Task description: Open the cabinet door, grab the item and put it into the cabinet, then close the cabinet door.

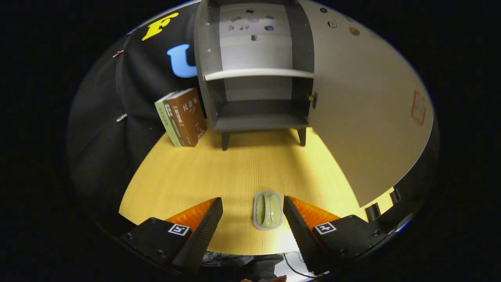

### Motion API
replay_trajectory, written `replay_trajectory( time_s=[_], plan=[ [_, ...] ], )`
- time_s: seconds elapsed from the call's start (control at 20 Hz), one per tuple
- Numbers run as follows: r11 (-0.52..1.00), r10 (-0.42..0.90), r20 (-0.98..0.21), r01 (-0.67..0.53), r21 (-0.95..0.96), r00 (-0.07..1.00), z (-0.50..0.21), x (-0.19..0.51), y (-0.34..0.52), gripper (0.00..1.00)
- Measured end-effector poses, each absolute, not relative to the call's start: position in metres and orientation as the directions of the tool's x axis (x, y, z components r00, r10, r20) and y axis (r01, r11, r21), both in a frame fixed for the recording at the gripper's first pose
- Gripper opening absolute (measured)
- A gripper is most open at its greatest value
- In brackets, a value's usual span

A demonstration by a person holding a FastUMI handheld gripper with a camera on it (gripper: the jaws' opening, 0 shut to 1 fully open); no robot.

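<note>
To your far left, two books (pixel 181 117) stand upright on the wooden table (pixel 188 176), pressed side by side, a green one outermost and a brown one next to it; they sit just beside the left wall of the cabinet (pixel 258 78) and lean close to the dark cloth backdrop. Moving right, the cabinet stands on short dark legs at the back of the table, its interior exposed: one pale shelf (pixel 258 73) divides it into an upper and a lower compartment, and both compartments hold nothing that can be made out. The cabinet door (pixel 368 117) is swung wide open to the right, its pale inner face turned toward you, hinged at the cabinet's right edge, where a small brass-coloured fitting shows. A faint reddish mark sits on the door's far right portion; its nature cannot be determined. Nearer to you, your gripper (pixel 253 213) is released, its two fingers spread well apart and low over the table's near edge. The item (pixel 268 210), a small green oblong piece with a pale grey rim, lies flat on the table between the fingers, closer to the right finger than the left. Neither finger presses on it; whether the right finger touches its rim cannot be told. The item remains well apart from the cabinet.
</note>
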State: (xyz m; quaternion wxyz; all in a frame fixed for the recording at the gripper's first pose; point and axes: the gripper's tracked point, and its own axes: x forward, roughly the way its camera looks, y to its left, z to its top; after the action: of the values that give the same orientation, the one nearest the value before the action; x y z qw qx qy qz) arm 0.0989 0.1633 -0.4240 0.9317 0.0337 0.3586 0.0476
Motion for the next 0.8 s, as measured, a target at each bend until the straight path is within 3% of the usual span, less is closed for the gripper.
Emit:
replay_trajectory(
  time_s=[0.25, 0.35, 0.4, 0.5, 0.6, 0.7, 0.8],
  plan=[
    [0.997, 0.065, -0.75, -0.009, 0.079, 0.658, -0.507, 0.116, 0.144, 0.99],
    [0.996, 0.067, -0.773, 0.007, 0.092, 0.631, -0.53, 0.121, 0.142, 0.93],
    [0.995, 0.069, -0.783, 0.013, 0.098, 0.618, -0.537, 0.121, 0.142, 0.84],
    [0.996, 0.063, -0.789, 0.014, 0.091, 0.611, -0.549, 0.131, 0.137, 0.83],
    [0.997, 0.061, -0.801, 0.008, 0.083, 0.595, -0.56, 0.134, 0.138, 0.63],
    [0.995, 0.09, -0.814, -0.027, 0.091, 0.573, -0.559, 0.132, 0.146, 0.54],
    [0.998, 0.065, -0.81, -0.048, 0.045, 0.583, -0.569, 0.133, 0.141, 0.29]
  ],
)
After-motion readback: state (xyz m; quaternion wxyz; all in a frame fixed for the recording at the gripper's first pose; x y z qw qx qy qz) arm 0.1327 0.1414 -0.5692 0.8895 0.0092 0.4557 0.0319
